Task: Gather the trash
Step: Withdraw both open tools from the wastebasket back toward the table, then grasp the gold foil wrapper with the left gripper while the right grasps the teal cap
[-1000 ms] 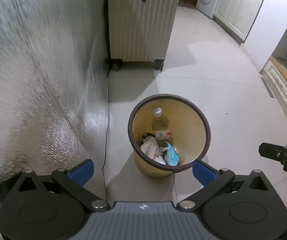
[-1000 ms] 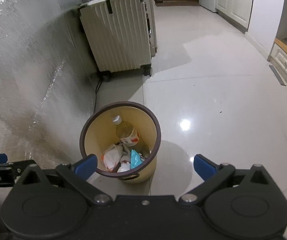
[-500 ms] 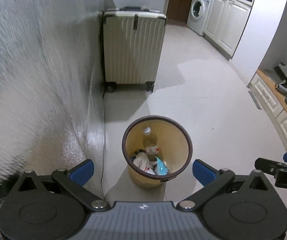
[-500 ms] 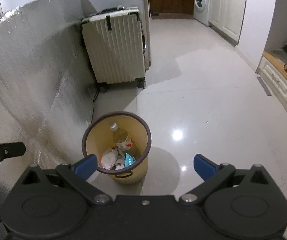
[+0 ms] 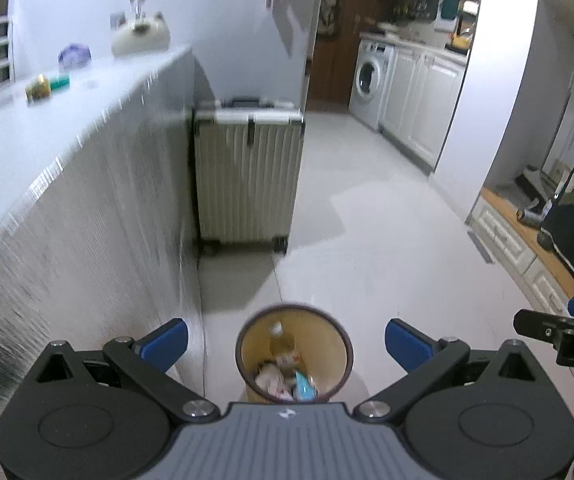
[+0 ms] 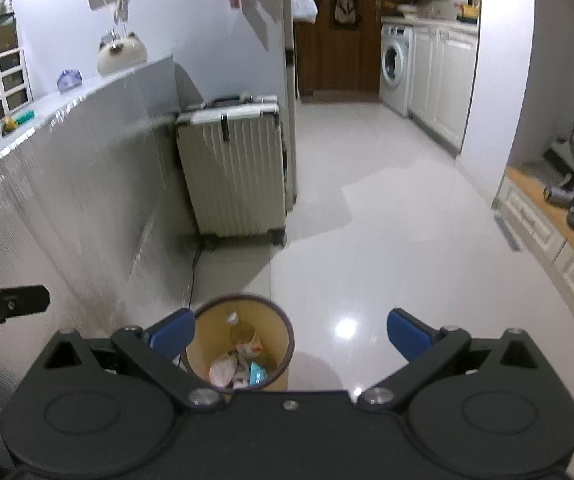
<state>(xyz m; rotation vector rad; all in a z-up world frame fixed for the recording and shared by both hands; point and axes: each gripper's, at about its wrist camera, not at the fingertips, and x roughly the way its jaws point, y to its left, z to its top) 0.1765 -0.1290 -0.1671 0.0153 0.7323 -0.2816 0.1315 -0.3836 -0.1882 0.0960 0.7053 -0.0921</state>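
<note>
Both grippers rise away from the trash bin (image 5: 294,354): left gripper (image 5: 286,343) and right gripper (image 6: 290,335) spread wide, empty. Bin holds bottle (image 5: 278,338) and wrappers (image 6: 231,368); deposit appears complete.

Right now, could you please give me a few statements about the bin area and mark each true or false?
1. The trash bin holds a plastic bottle. True.
2. The left tongs are shut on a wrapper. False: they are open and hold nothing.
3. The suitcase lies flat. False: it stands upright beside the counter.
4. The right tongs are open. True.
5. A washing machine stands in the far room. True.
</note>
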